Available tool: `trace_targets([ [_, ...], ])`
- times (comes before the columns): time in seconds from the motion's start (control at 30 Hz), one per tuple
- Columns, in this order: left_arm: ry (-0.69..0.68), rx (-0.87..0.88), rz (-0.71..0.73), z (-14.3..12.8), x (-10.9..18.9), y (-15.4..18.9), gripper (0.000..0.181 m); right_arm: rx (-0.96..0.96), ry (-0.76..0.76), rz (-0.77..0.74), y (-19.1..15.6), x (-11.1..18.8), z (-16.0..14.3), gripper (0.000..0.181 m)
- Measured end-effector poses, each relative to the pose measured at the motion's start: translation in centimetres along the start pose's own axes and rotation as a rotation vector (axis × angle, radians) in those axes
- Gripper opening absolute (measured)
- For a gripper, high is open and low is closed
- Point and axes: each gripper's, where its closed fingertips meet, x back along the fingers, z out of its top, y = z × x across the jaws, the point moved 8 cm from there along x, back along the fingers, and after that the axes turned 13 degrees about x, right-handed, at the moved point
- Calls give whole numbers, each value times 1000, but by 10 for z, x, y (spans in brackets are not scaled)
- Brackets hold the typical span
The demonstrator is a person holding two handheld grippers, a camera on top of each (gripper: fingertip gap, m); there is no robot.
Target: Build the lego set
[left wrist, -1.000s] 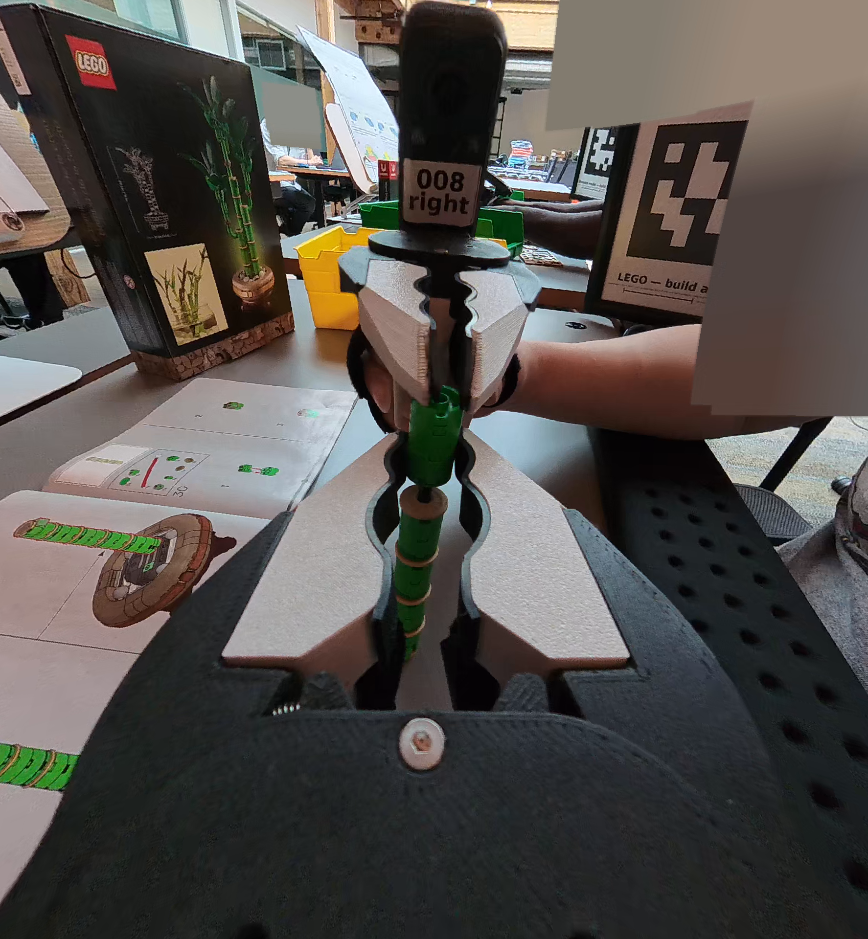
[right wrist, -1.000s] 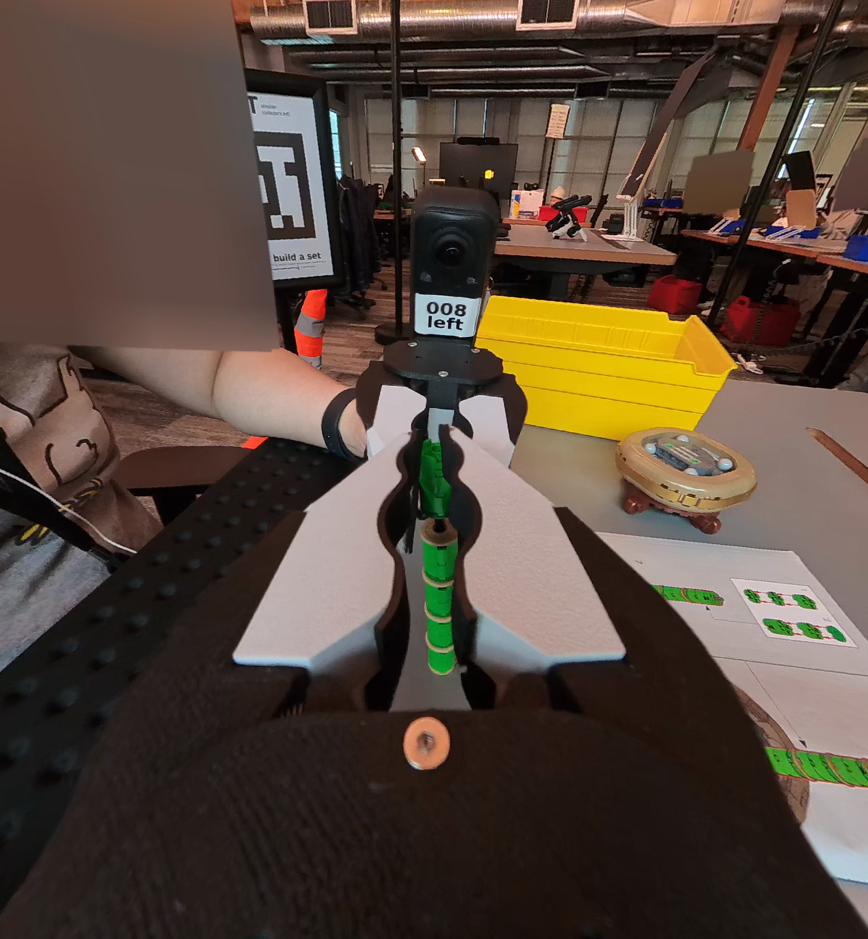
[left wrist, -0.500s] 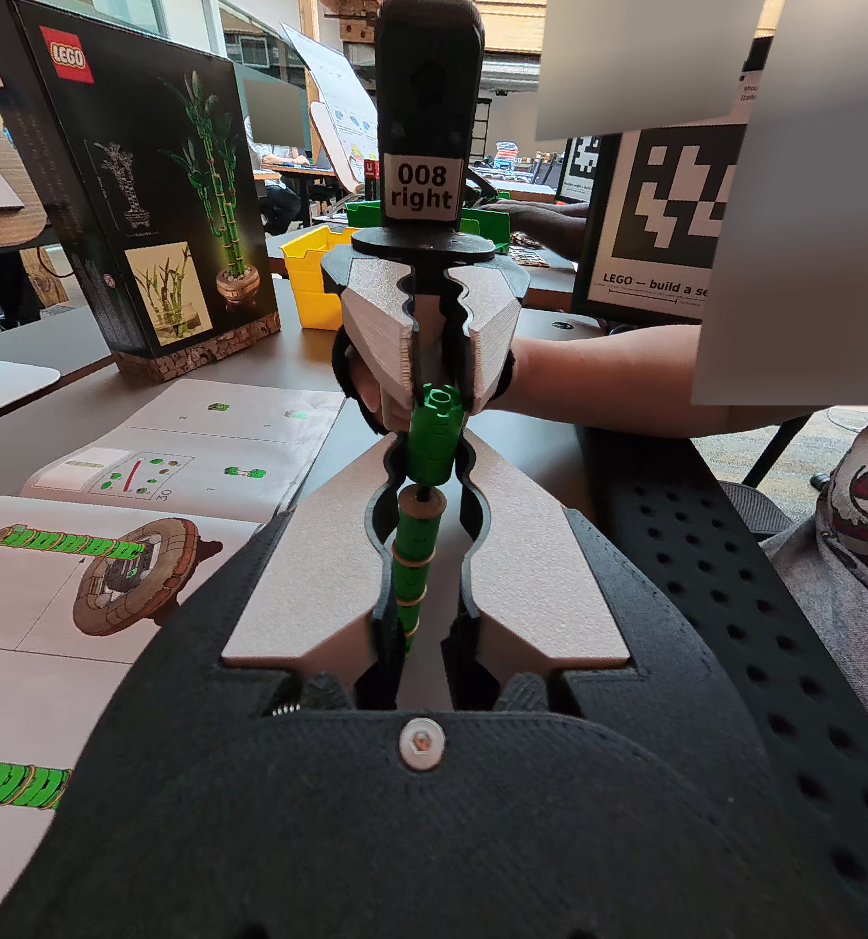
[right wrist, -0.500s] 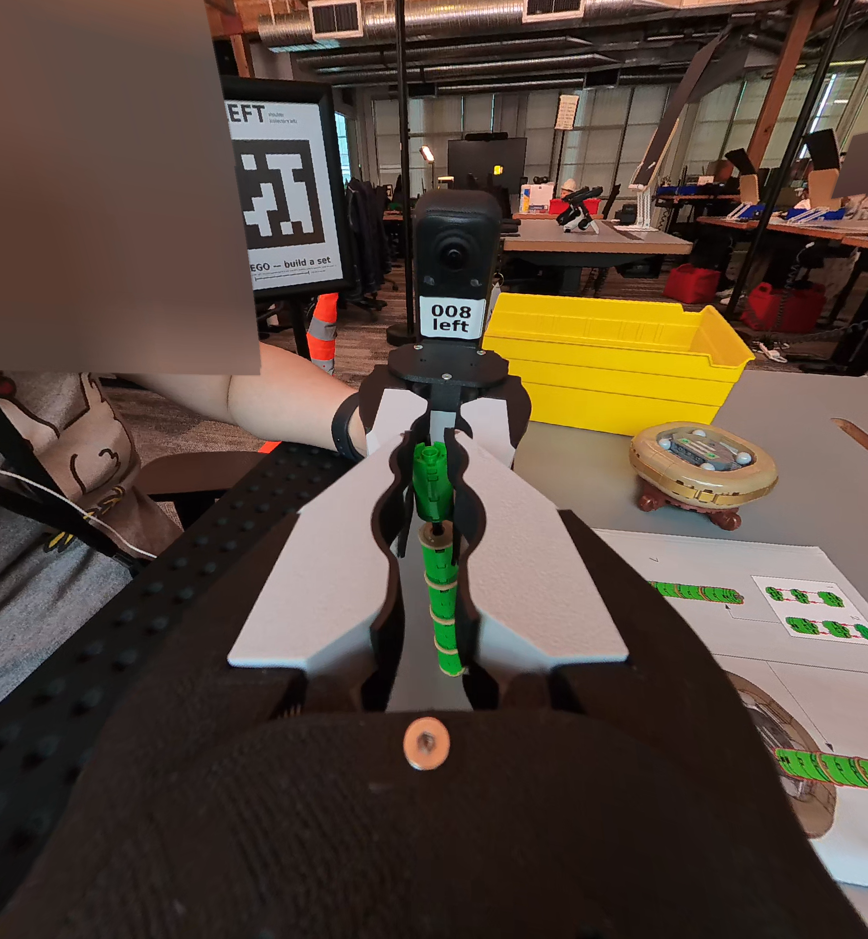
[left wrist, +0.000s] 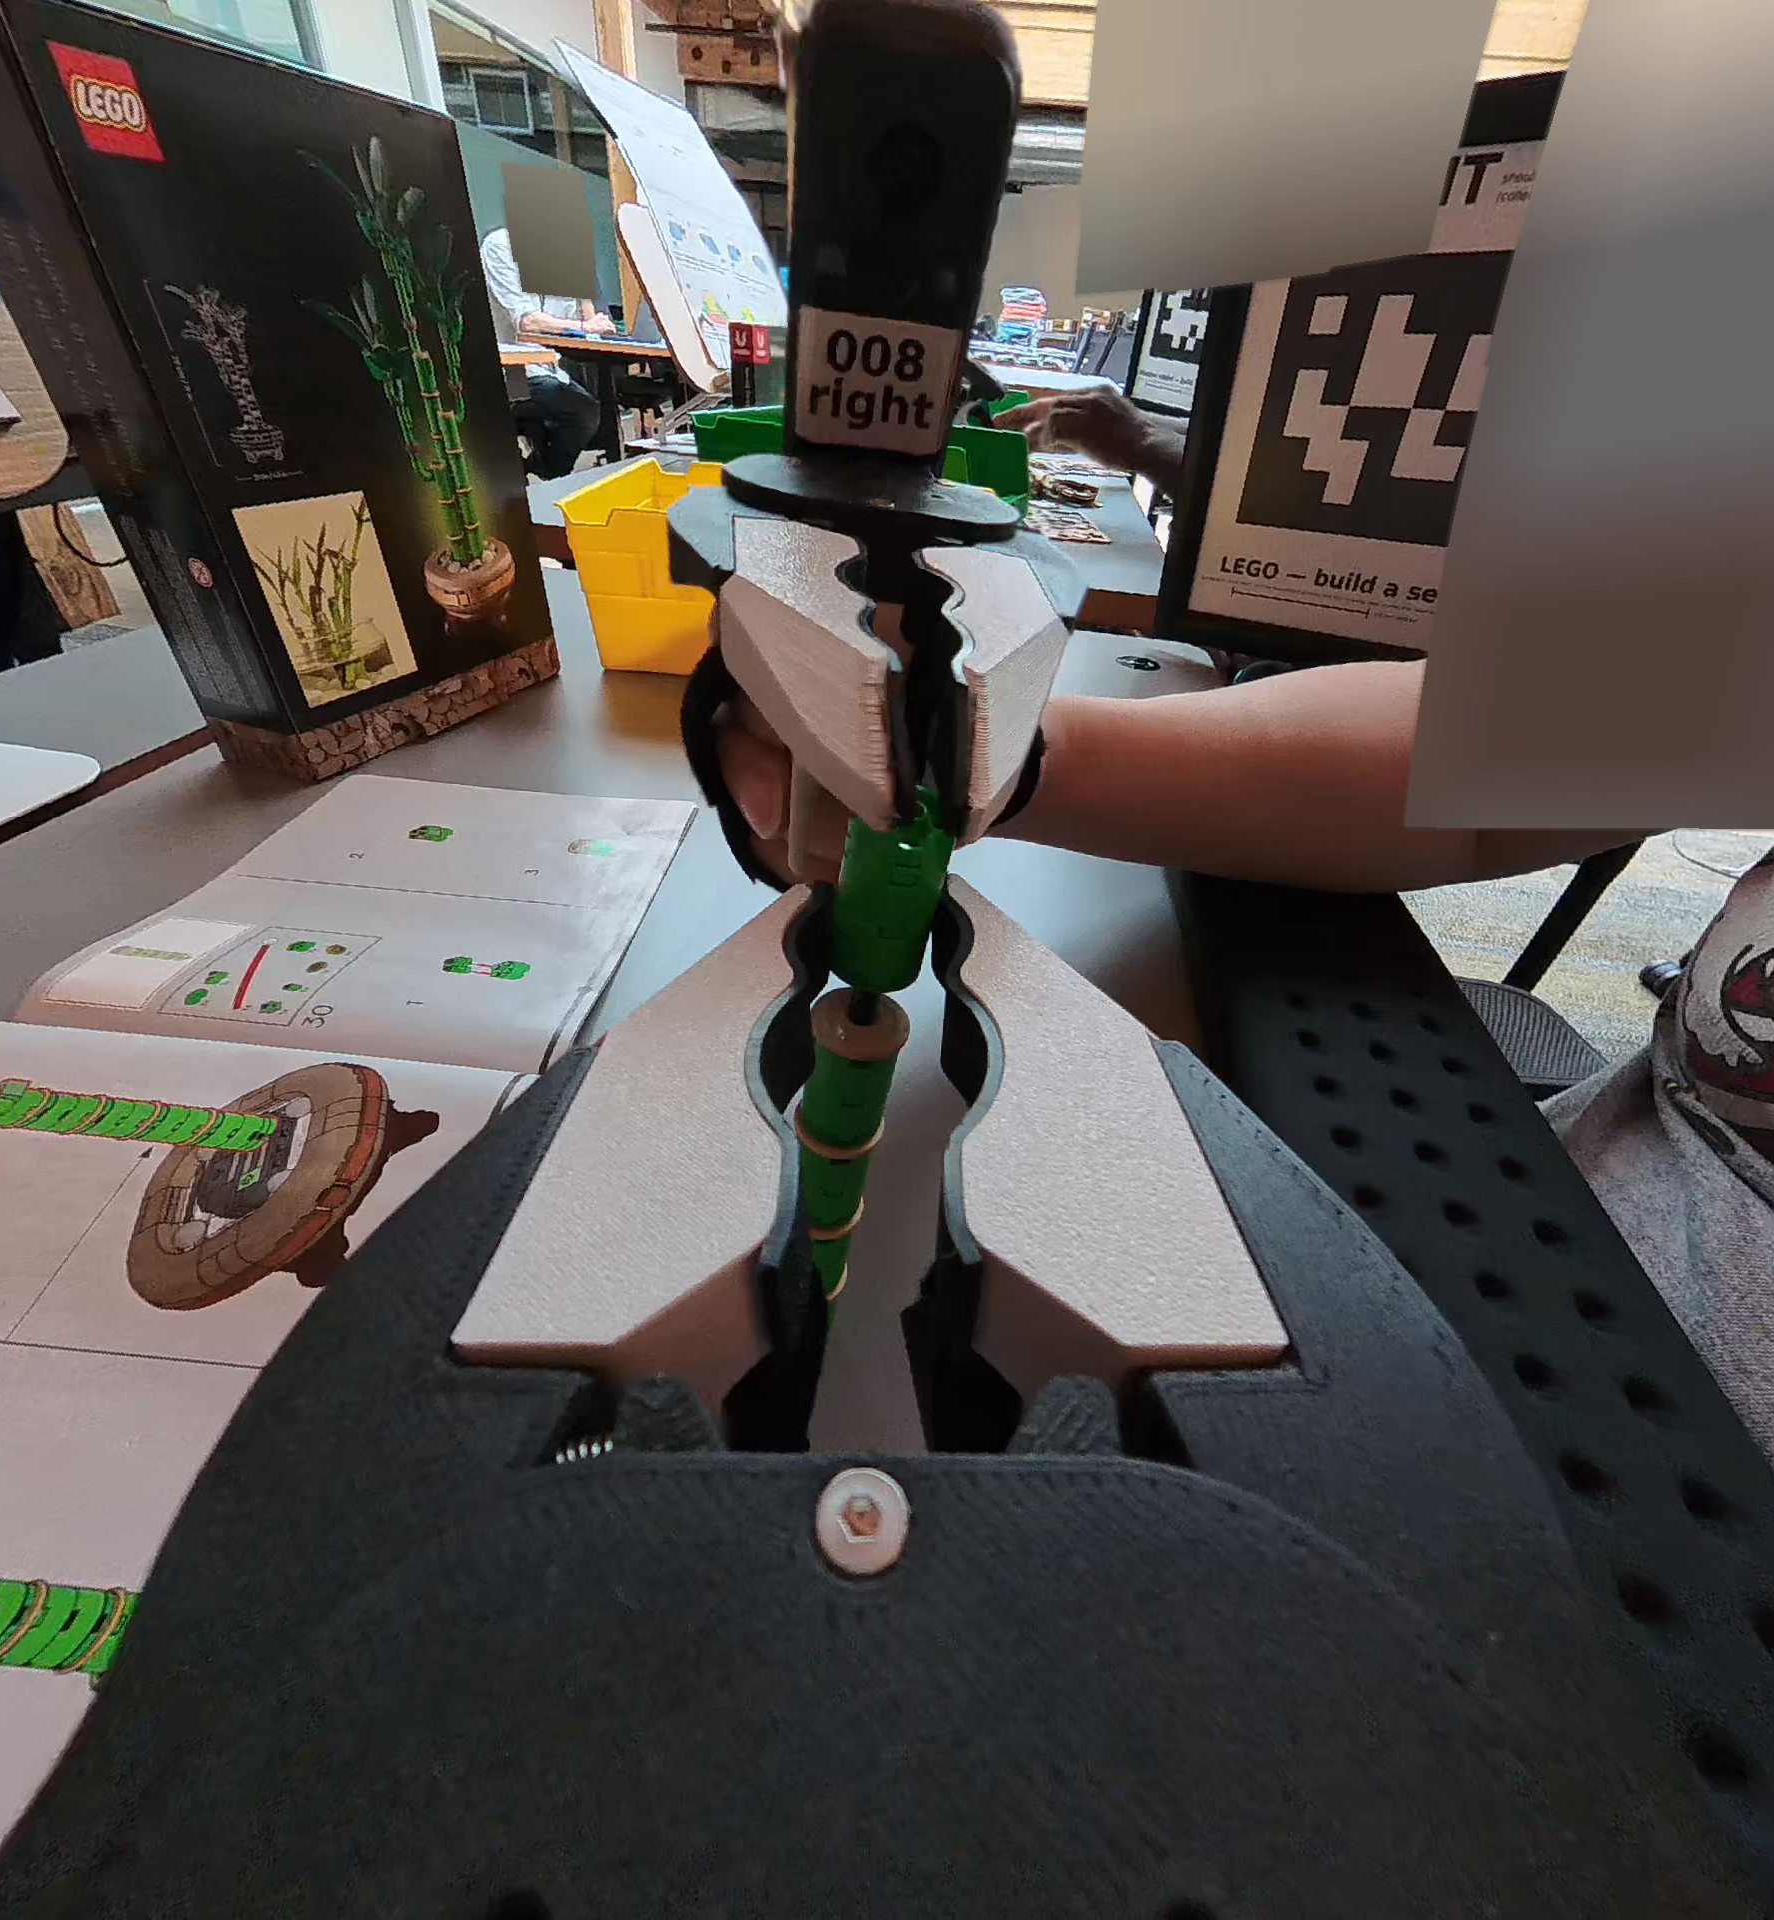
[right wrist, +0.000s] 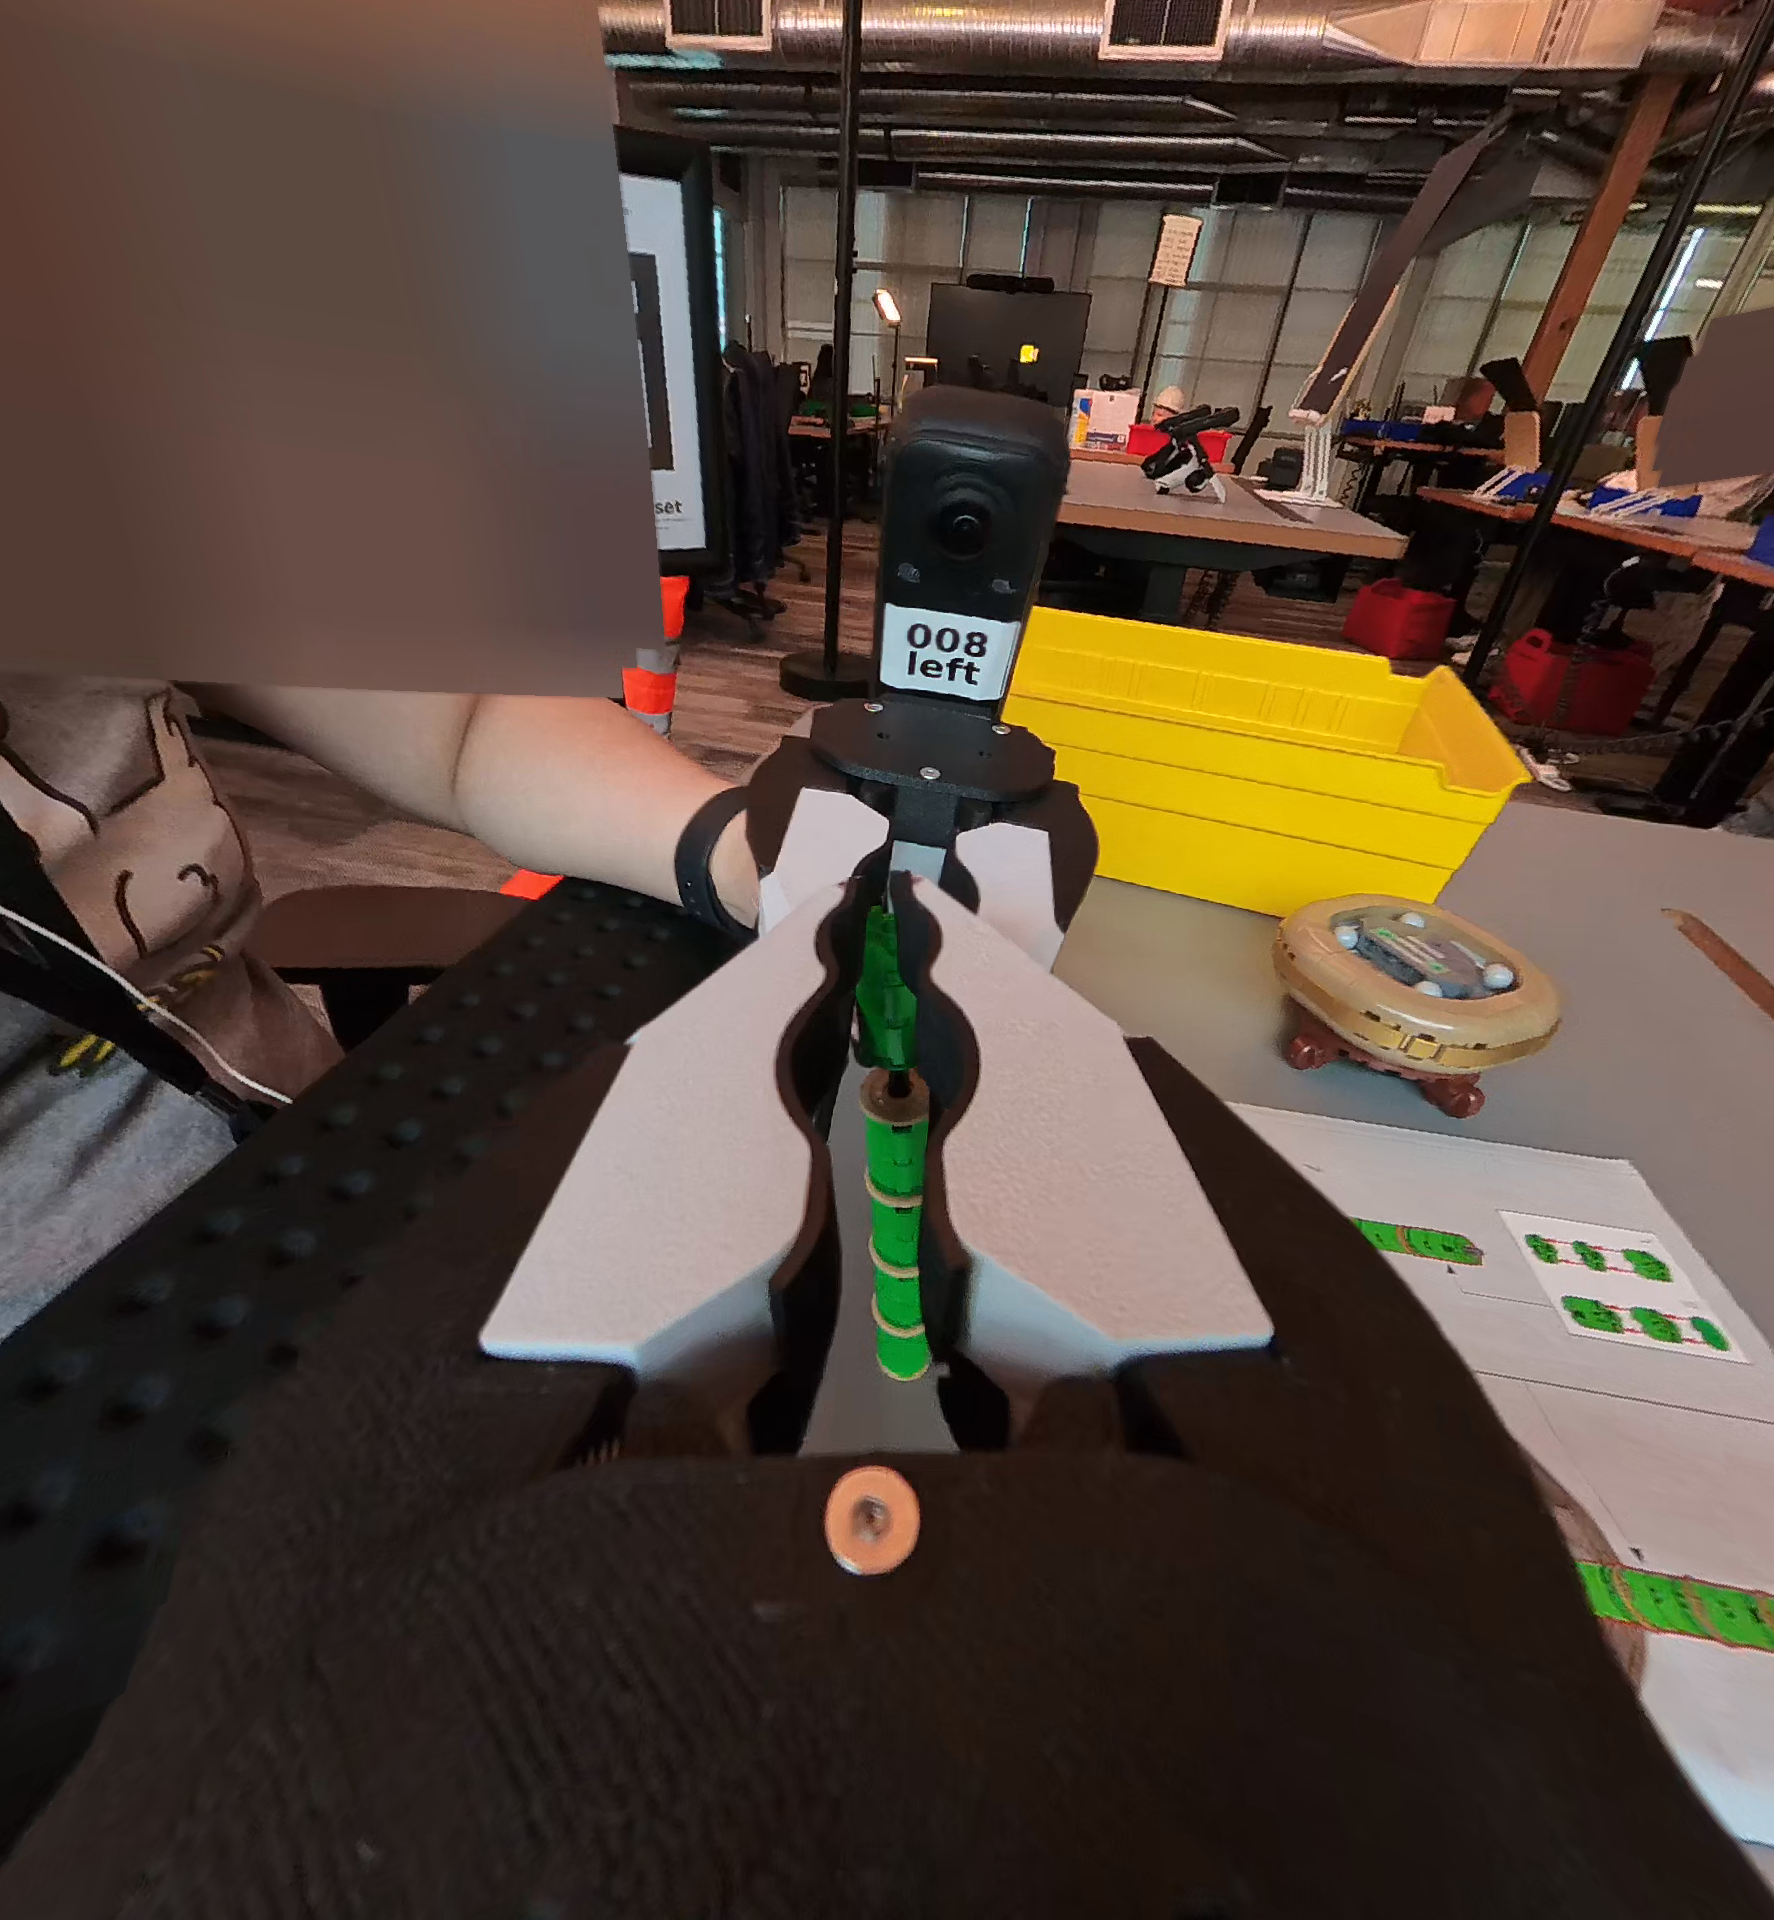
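Over a grey table (right wrist: 1641, 935), in the air in front of the person, the two grippers meet nose to nose. This keeps the work clear of the clutter and lets each tool push against the other.

The tall black set box (left wrist: 270, 416) stands at the far left with its picture facing the builder. The open instruction booklet (left wrist: 467, 914) lies flat beside it, probably so the drawings can be checked at a glance. A yellow bin (right wrist: 1226, 769) sits at the back edge. The round tan base (right wrist: 1413, 987) stands in front of it, well apart from the grippers and with no stalk in it yet.

The left gripper (left wrist: 878, 935) is clenched on the green stalk (left wrist: 836, 1132), which lies lengthwise along the channel between its fingers. That hold would keep the stalk from swinging. The right gripper (right wrist: 883, 904) is clamped on the opposite end of the same line.

Between the two sets of tips sits a plain green section (left wrist: 888, 904). A tan ring (left wrist: 857, 1034) caps the banded part just short of it. A thin dark axle (left wrist: 865, 1004) shows in the gap, so the section does not look fully seated. Pressing the grippers straight together along that axle seems to be the aim. How the pieces join inside the fingers cannot be made out.
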Motion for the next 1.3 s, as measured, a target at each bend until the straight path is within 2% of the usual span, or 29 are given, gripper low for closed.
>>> trace_targets([
  [0.23,1,10,1,0,1,-1,18,-5,4,10,1,-1,-1,5],
  [0.3,-3,9,-10,0,0,0,18,-33,0,14,2,-1,-2,14],
  [0.5,-5,13,-21,-1,-1,1,18,-21,1,14,0,0,0,11],
  [0.6,-6,14,-21,-1,-1,1,18,-19,35,12,0,1,3,3],
  [0.73,-6,16,-23,-1,-1,1,18,-17,3,15,0,0,0,9],
  [1.3,-7,23,-17,-2,-1,0,18,16,22,23,-2,-1,-3,7],
])
